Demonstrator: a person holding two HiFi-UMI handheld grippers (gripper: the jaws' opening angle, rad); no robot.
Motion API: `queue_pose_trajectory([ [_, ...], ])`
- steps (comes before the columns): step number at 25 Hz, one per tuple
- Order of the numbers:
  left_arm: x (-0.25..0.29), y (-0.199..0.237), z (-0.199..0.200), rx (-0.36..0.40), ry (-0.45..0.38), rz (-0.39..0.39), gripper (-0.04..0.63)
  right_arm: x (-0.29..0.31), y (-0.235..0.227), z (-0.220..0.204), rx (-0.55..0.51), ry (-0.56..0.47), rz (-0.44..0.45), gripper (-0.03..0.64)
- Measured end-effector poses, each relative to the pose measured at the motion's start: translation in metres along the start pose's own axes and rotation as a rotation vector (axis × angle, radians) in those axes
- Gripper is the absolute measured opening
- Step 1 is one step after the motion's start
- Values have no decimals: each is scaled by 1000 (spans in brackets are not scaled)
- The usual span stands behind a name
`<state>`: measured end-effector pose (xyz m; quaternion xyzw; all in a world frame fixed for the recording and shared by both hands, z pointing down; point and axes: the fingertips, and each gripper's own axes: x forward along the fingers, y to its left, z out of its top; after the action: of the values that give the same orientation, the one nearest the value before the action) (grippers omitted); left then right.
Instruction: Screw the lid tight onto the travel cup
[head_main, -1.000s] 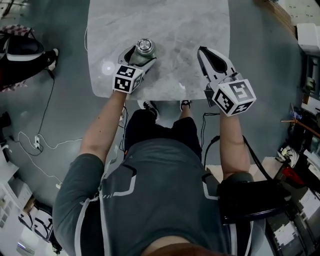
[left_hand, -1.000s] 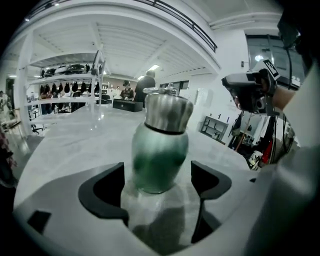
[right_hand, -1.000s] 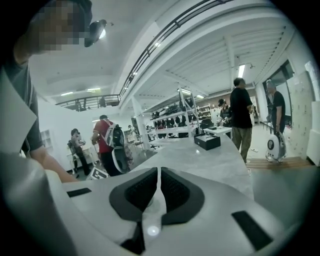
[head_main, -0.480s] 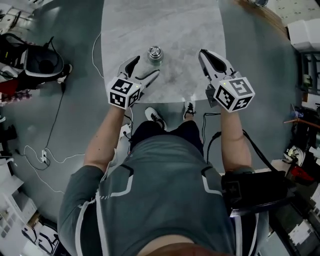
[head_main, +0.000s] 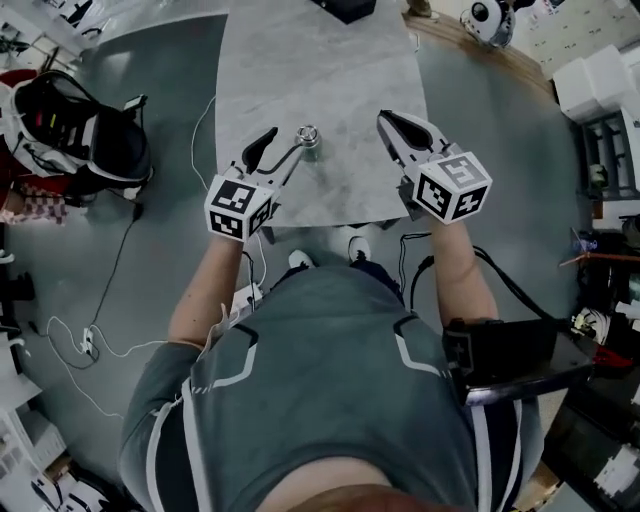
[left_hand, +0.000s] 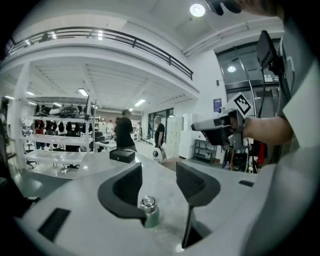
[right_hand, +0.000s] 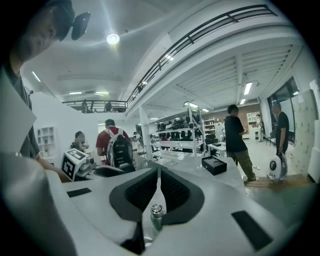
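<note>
The travel cup stands free on the surface, at 1 o'clock of the released left hand-held gripper, whose empty jaws have just been closing; the right hand-held gripper is clenched on nothing. A careless swing of either could topple it

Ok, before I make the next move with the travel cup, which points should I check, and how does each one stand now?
1. Travel cup stands upright on the table: ok.
2. Lid sits on the cup's mouth: ok.
3. Lid is screwed fully tight: cannot tell from these views.
4. Left gripper is free: ok. Its jaws have just been closing and stand partly apart, with nothing between the pads.
5. Right gripper is free: ok. Its jaws are together and empty.
6. Both grippers are apart from the cup: ok.
</note>
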<state>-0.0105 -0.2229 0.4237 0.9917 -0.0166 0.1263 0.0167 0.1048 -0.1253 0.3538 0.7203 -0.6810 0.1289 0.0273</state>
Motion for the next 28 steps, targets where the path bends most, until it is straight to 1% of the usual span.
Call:
queue_pose_trajectory([
  [1, -4, 3, 10, -13, -20, 25, 205, -2, 1, 5, 0, -5, 5, 43],
  [2, -8, 5, 18, -28, -32, 62, 170, -4, 1, 9, 5, -6, 11, 43],
  [3, -11, 8, 24, -41, -36, 107, 93, -8, 0, 12, 14, -6, 16, 44],
  [4, -13, 10, 29, -51, -36, 145, 60, -11, -1, 14, 25, -7, 21, 43],
  [6, -15, 10, 41, -66, -49, 175, 35, -18, -2, 20, 34, -16, 30, 43],
  [8, -17, 4, 60, -91, -85, 159, 12, -22, -5, 27, 28, -33, 35, 43],
  [11, -17, -11, 82, -124, -112, 127, 9, -29, -8, 32, 18, -37, 63, 41],
  [13, -15, -22, 90, -111, -97, 130, 9, -34, -7, 34, 23, -37, 102, 38],
  [15, -14, -32, 97, -91, -87, 140, 9, -37, -10, 36, 23, -35, 119, 32],
  [20, -19, -47, 109, -9, -68, 209, 9, -40, -18, 39, 21, -37, 143, 29],
  [28, -15, -48, 116, -38, -61, 303, 9, -45, -37, 52, -1, -45, 203, 29],
])
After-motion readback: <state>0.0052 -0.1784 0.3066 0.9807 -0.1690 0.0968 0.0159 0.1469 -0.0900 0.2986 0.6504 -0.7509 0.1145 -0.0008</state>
